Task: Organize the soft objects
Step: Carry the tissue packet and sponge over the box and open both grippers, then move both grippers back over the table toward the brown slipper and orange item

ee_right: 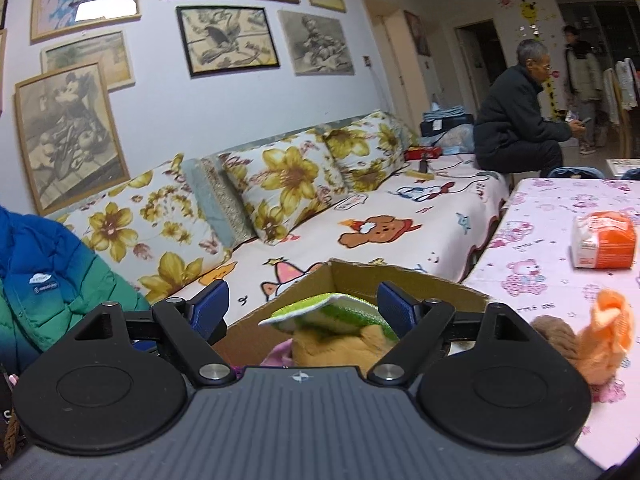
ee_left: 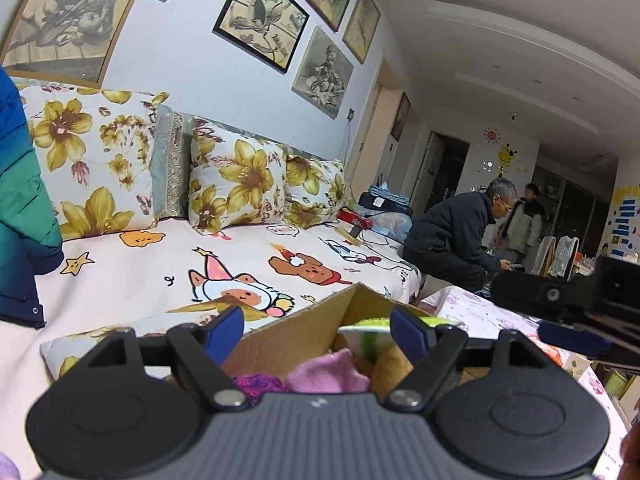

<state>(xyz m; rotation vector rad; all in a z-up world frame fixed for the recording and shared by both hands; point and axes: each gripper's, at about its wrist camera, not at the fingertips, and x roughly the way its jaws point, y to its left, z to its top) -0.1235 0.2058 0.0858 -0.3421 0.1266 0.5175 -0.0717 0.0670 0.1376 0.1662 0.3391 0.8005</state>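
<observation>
Above the cardboard box (ee_right: 400,280), both the left gripper (ee_left: 318,326) and the right gripper (ee_right: 304,304) have fingers spread apart, holding nothing; a green sponge (ee_right: 328,310) lies inside.

Beside the brown cardboard box (ee_right: 400,280): yellow-flowered white cushions (ee_right: 288,184), a cartoon-animal sofa sheet (ee_right: 400,216), a pink teddy-print tablecloth (ee_right: 532,248).

The cardboard box (ee_right: 400,280) stands open at the top, but a green-and-white cloth (ee_right: 332,312) lies over the tan plush (ee_right: 340,344) and pink cloth (ee_left: 328,372), filling much of it. Beside it, the pink tablecloth (ee_right: 540,232) is bare between the orange packet (ee_right: 604,240) and the orange sock (ee_right: 608,336). The right gripper (ee_left: 572,304) crowds the box's right side.
</observation>
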